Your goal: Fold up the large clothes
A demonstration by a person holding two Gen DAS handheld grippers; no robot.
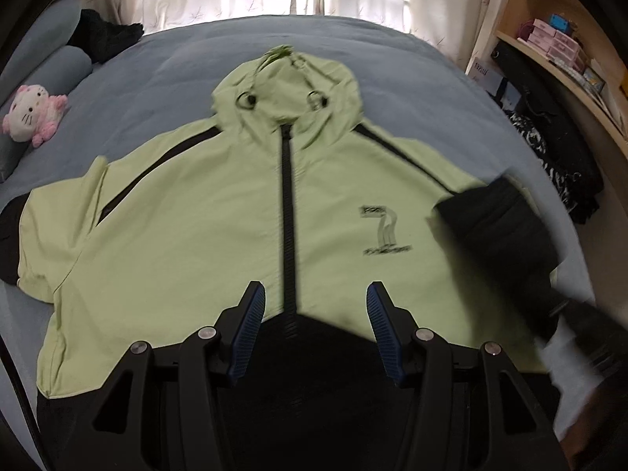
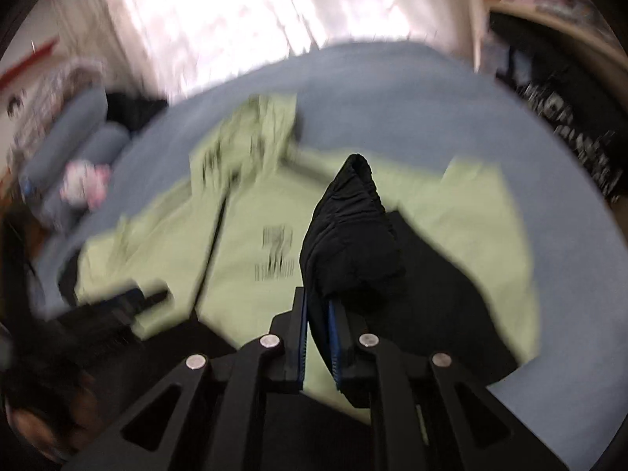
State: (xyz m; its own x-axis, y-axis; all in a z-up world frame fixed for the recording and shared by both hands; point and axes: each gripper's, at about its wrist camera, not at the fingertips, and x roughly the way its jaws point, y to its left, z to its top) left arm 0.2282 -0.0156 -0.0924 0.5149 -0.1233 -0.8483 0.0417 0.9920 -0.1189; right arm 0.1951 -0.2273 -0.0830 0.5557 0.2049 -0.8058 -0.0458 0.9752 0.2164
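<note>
One fold is under way, and none is seen finished. The grey-blue bed (image 1: pixel 392 62) carries the light green hooded jacket (image 1: pixel 188 212), which is spread flat on its back near the middle of the bed, front side up, with the black zipper (image 1: pixel 287 219) closed. The jacket's long axis is taken along the zipper: the hood (image 1: pixel 282 90) points toward the curtained window beyond the bed, and the black hem is nearest the cameras. The sleeve on the side of the pink-and-white plush toy (image 1: pixel 33 114) is judged not yet folded; it lies spread sideways from the zipper.

On the other side of the zipper, the black cuff (image 2: pixel 349 231) is lifted off the bed and is held over the green body, beside the printed logo (image 1: pixel 386 231). The right gripper (image 2: pixel 318 314) has its jaws pinched on this cuff. The left gripper (image 1: pixel 316 314) has its jaws spread, nothing between them, above the hem at the zipper's lower end.

Both sleeves and the body folds are judged as still left.
</note>
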